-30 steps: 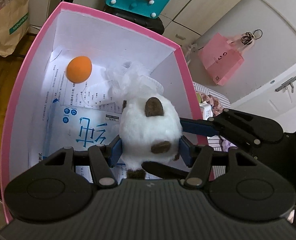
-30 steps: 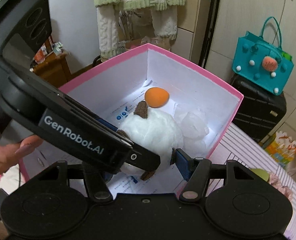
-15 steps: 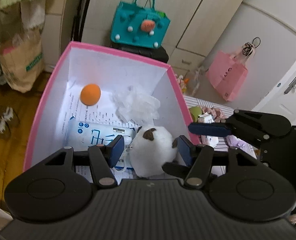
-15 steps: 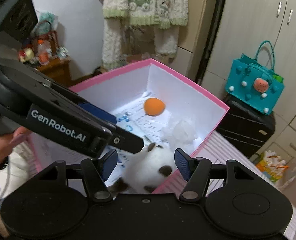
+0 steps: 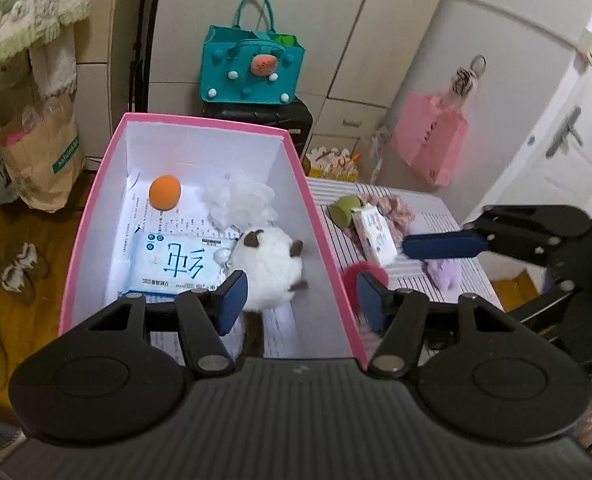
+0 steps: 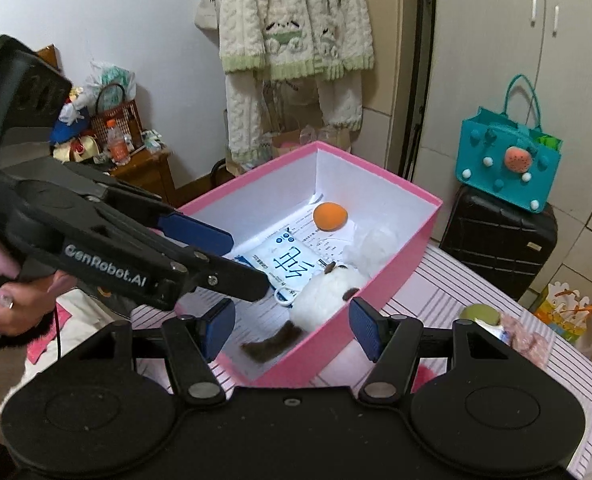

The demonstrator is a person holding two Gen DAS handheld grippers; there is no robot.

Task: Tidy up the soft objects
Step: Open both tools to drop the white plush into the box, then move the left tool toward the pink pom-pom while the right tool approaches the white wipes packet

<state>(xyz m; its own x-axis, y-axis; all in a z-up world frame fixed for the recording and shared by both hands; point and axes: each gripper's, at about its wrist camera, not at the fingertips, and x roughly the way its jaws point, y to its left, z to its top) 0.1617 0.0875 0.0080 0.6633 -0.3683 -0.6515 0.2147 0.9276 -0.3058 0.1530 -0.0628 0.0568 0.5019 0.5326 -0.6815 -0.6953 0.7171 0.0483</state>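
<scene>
A cluttered bedroom corner, striped tabletop (image 5: 428, 216), pink box (image 5: 320, 236) in the middle of it. And the white plush toy (image 5: 270, 274) is down: a second ago the left gripper (image 5: 300, 300) was clamped round it, now it lies inside the box beside the wipes pack (image 5: 172, 266), near the orange ball (image 5: 165, 193) and white mesh pouf (image 5: 238, 200). Both grippers have pulled back, fingers spread and empty, the right gripper (image 6: 290, 330) too. One more soft item stowed; the purple plush (image 5: 444, 274) and others wait on the table. The left gripper's side reads "GenRobot.AI"; the pack's large blue character isn't legible.
</scene>
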